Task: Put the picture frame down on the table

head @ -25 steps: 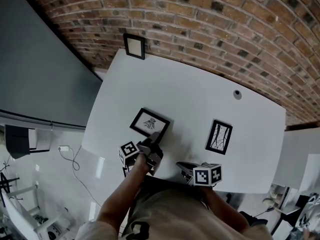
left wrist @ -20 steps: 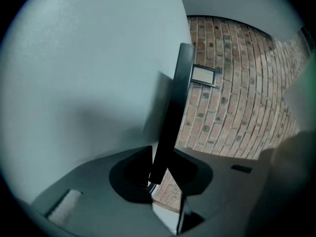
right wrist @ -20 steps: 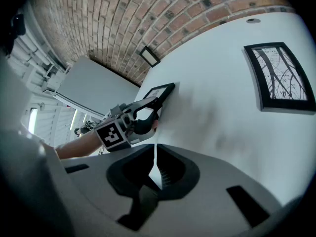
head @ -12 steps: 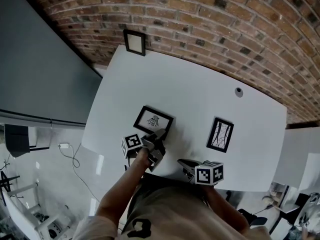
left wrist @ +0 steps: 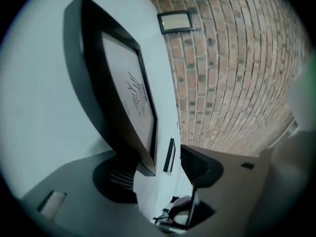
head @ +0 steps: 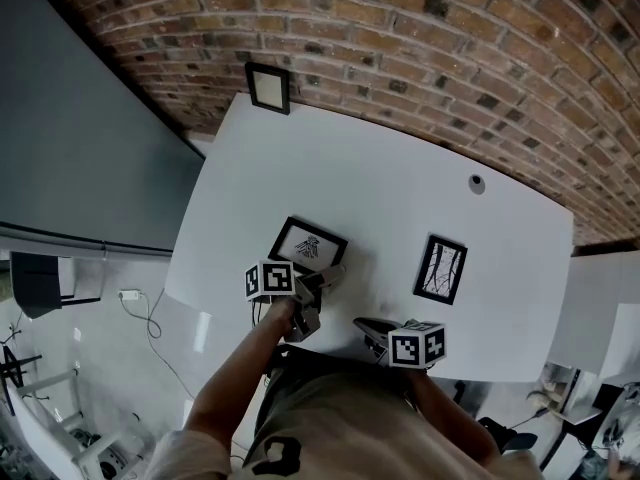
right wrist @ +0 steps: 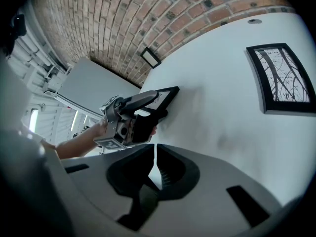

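White table (head: 380, 183): carries two black frames lying flat; a small frame (head: 269, 88) stands at its 11 o'clock edge against the brick wall (head: 450, 48).
Picture frame (head: 308, 247): lies on the table toward 8 o'clock, its near corner between the left fingers.
Left gripper (left wrist: 162, 168): fingers have just opened wide and no longer clamp the frame.
Right gripper (right wrist: 154, 152): fingers together, empty, at 6 o'clock.
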Motion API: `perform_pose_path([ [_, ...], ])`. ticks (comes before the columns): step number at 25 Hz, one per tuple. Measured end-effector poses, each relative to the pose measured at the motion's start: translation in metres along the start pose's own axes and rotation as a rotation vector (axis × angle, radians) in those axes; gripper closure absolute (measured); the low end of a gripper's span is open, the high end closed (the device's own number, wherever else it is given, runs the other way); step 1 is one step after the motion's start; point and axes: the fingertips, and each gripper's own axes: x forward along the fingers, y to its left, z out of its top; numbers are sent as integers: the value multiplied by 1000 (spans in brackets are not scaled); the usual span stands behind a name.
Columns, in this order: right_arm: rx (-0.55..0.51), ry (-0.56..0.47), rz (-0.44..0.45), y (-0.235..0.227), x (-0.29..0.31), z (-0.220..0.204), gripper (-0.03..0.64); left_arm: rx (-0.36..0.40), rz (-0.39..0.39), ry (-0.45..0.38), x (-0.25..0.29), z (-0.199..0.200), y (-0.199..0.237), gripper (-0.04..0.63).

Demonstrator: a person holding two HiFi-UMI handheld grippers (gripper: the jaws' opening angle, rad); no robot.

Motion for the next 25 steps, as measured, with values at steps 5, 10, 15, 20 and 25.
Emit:
perform_pose_path([
  [5, -6, 13, 8, 2, 4, -3, 603, 266, 154, 195, 7, -13, 7, 341],
  [10, -14, 9, 8, 3, 3, -3, 603, 323, 160, 334, 8, -32, 6, 341],
  [15, 6, -4, 10, 1, 1, -2, 603, 398, 213, 391, -2, -44, 12, 342],
  [20, 5, -9, 9, 1, 1, -1, 603, 499, 269, 304, -25, -30, 12, 342],
  [25, -7, -3, 12, 4, 3, -2, 603, 498, 335, 216, -42, -10, 28, 342],
])
